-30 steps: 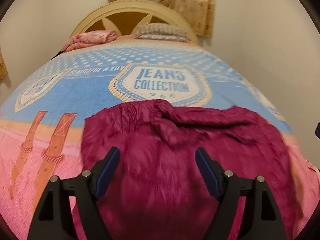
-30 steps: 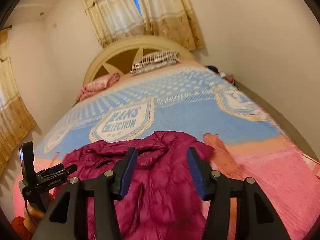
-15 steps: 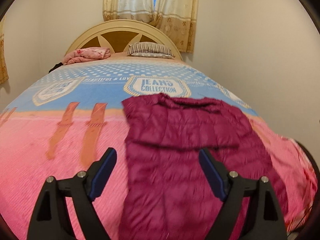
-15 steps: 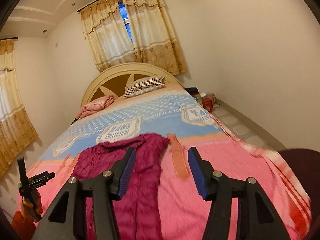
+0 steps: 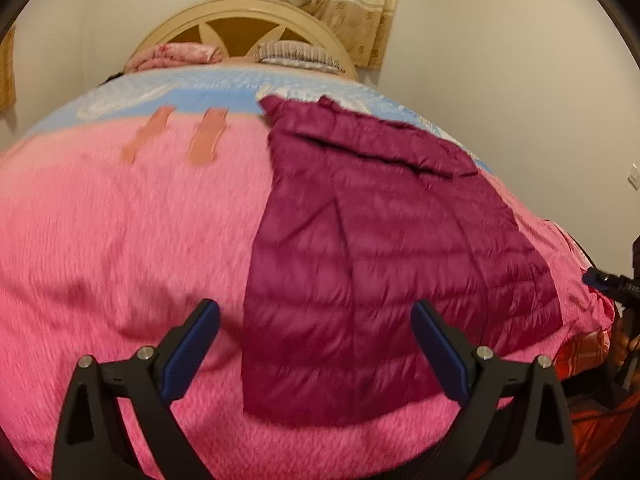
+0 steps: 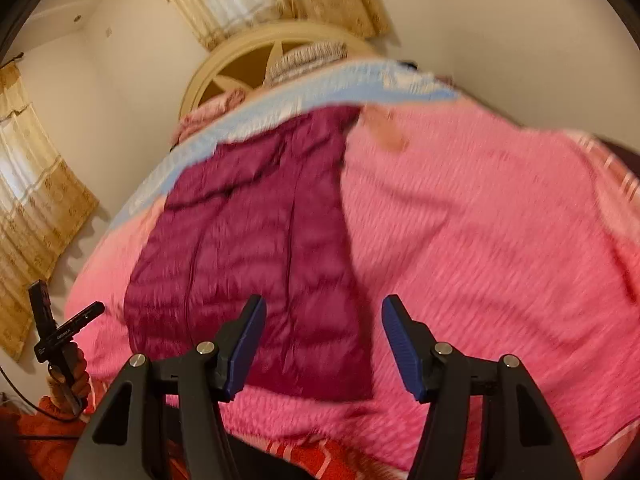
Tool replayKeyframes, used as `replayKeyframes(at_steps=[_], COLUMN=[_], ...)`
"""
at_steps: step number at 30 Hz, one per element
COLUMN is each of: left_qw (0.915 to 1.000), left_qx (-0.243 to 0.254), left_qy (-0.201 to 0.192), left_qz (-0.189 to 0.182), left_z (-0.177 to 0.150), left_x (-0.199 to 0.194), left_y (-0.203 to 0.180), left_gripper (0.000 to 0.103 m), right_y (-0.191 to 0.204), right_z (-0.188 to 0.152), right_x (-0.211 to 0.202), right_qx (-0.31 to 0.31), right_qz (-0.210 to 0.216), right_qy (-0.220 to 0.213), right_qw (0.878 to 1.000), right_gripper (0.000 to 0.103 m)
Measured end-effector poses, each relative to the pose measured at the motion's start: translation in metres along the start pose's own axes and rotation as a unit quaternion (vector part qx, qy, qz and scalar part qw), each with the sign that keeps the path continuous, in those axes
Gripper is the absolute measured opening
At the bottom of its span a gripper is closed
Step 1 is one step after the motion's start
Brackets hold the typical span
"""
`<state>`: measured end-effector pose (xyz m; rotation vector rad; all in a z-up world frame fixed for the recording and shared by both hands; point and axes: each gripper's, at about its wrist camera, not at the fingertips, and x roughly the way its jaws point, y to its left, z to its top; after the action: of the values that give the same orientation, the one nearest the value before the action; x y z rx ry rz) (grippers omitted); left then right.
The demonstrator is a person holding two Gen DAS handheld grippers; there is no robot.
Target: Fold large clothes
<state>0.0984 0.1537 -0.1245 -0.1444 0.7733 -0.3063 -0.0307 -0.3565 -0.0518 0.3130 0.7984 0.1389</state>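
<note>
A maroon quilted jacket (image 5: pixel 380 260) lies spread flat on the pink end of the bedspread (image 5: pixel 120 260), its hem toward me. My left gripper (image 5: pixel 314 312) hovers over the jacket's near left corner. Its jaws are opening wide, with nothing pressed between the blue pads. In the right wrist view the jacket (image 6: pixel 256 240) runs up the bed. My right gripper (image 6: pixel 324 304) hangs over its near right corner, its jaws also opening, and it holds nothing.
A cream headboard (image 5: pixel 240 20), a striped pillow (image 5: pixel 296 52) and a folded pink blanket (image 5: pixel 176 54) stand at the far end. Curtains (image 6: pixel 36 184) hang on the left wall. The bed's foot edge (image 6: pixel 320 452) lies just below the grippers. A hand in an orange sleeve (image 6: pixel 70 376) shows at the left.
Both grippers have drawn back toward the foot of the bed and dipped. The jacket went from a bunched heap to lying flat and stretched out. Both pairs of jaws stand wider.
</note>
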Motion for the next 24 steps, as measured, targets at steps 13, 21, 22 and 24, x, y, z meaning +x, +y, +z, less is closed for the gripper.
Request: replayKeyframes(at_steps=[13,21,22,24], left_qw=[0.9979,0.9958,0.9955,0.9939], left_qx=[-0.02,-0.029,-0.032,-0.045], left_qy=[0.054,0.07,0.071,0.079], left_qz=[-0.029,-0.051,-0.054,-0.062], left_z=[-0.038,-0.048,-0.047,-0.047], left_x=[0.025,0.039,0.041,0.049], left_y=[0.018,0.02,0.021,0.022], left_gripper=[0.097,0.092,0.092,0.092], right_y=[0.013,0.025,0.027,0.03], right_z=[-0.031,-0.035,-0.035,-0.035], right_x=[0.052,0.055,0.057,0.062], right_qx=[-0.051,-0.09,-0.092,-0.103], right_qz=[-0.054,-0.04,-0.039,-0.049], right_qy=[0.063,0.085,0.087,0.087], right_qw=[0.995,0.992,0.991,0.99], right_gripper=[0.061,0.061,0.061,0.061])
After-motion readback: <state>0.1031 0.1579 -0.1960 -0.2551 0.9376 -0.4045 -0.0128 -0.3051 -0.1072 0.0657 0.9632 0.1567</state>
